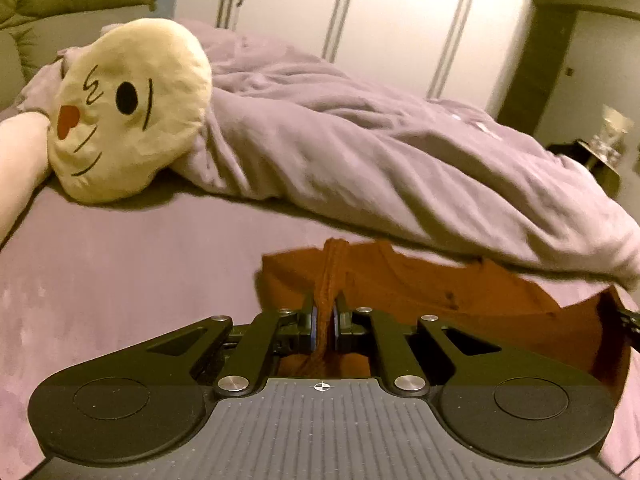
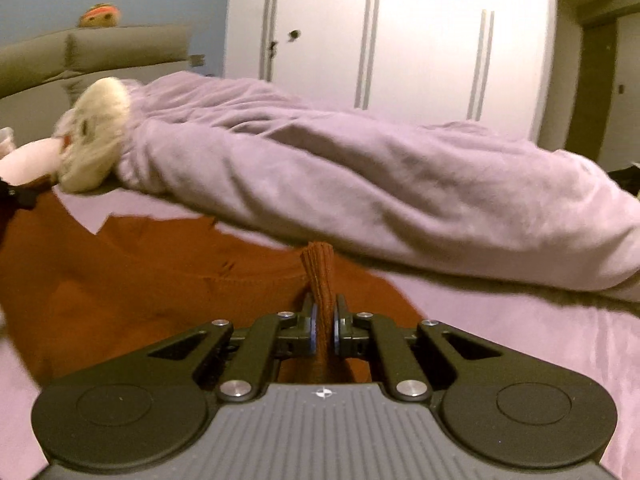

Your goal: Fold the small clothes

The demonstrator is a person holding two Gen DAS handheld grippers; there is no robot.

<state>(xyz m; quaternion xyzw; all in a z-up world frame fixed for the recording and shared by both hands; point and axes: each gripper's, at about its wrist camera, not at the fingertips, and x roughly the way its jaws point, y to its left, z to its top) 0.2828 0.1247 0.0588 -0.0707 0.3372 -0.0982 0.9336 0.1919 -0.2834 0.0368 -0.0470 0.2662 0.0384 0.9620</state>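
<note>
Both tongs are clamped on cloth. Left gripper (image 1: pixel 324 312) pinches a bunched ridge of the rust-orange garment (image 1: pixel 420 280), low centre of the left wrist view. Right gripper (image 2: pixel 324 314) pinches a ribbed fold of the same garment (image 2: pixel 140 272), low centre of the right wrist view.

The garment lies on the lilac bed sheet (image 1: pixel 120 272), lower half of both frames, its far edge close under the crumpled lilac duvet (image 1: pixel 340 136) that runs across the middle. The plush face cushion (image 1: pixel 132 108) sits upper left, well apart from the garment.

My read: a two-point lift at the start of a fold, most of the task still ahead.

Risks from here:
- Each grip is on a narrow bunch. If only one layer is caught, the rest could sag or slide out as tension builds.
- The garment's far edge is near the duvet. If the duvet overlaps it (can't tell), the carry could drag bedding or leave a crooked crease.
- Uneven pull between the two hands would skew the fold line.
- Motion blur hides how much cloth is off the sheet.
</note>
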